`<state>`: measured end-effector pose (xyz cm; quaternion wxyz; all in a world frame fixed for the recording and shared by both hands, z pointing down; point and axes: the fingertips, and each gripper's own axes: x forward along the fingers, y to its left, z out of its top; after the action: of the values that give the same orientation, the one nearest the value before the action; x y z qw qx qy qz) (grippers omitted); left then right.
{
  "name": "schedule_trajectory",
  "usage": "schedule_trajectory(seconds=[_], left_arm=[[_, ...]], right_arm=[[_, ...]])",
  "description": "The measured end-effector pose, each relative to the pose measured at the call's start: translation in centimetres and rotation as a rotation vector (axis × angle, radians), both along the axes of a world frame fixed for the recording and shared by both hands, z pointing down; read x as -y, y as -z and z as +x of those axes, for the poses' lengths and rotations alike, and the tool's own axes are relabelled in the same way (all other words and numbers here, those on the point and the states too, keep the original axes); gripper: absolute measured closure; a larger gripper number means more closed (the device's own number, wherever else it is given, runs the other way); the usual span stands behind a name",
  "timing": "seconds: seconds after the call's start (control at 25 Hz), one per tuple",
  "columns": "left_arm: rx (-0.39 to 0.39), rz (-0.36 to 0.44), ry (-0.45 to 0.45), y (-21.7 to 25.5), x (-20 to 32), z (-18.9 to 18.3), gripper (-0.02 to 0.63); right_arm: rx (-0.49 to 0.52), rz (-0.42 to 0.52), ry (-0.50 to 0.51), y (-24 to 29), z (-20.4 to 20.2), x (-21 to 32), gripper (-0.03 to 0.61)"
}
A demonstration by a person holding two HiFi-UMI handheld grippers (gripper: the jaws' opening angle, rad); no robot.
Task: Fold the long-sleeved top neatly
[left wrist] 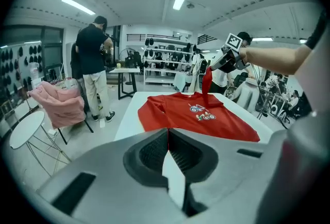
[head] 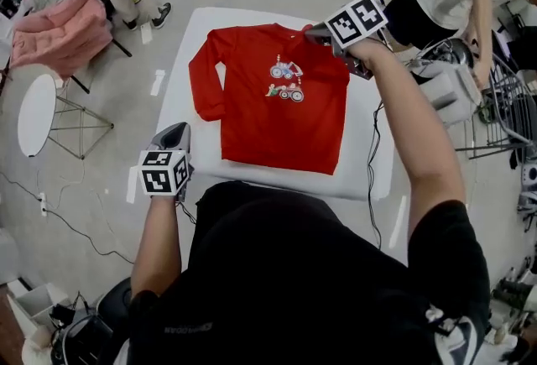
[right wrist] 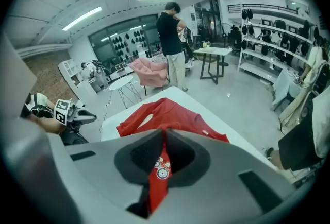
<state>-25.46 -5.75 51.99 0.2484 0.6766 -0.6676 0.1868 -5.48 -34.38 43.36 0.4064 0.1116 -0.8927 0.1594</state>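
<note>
Red top (head: 281,116) lies flat on the white surface (head: 362,174), collar farthest away. Right gripper (head: 314,33), clamped on a lifted sleeve (left wrist: 206,83), hangs over the chest. Left gripper (head: 174,133), shut and empty, sits off the near left corner.

Head view: overhead, steeply down, whole white table (head: 180,36) and red top (head: 277,116) at arm's length.
Left gripper view: low, off near-left edge, facing across table toward shelves (left wrist: 165,61); shows right gripper (left wrist: 211,68).
Right gripper view: above top's far-right part, facing leftward across table; shows left gripper (right wrist: 92,116).
All three share table and top.
</note>
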Motion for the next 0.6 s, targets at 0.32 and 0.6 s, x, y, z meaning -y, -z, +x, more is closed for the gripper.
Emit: schedule_trajectory(seconds=[0.32,0.6], left_arm=[[-0.006,-0.014,0.067,-0.2,-2.5,-4.4,0.606],[-0.010,-0.054,0.145,-1.7,-5.9,-7.7,0.606]], right_arm=[[-0.169,-0.045,0.033,-8.6,-7.2,0.3,0.558],[-0.219,-0.064,0.008,-13.7,-11.9,1.3,0.558]])
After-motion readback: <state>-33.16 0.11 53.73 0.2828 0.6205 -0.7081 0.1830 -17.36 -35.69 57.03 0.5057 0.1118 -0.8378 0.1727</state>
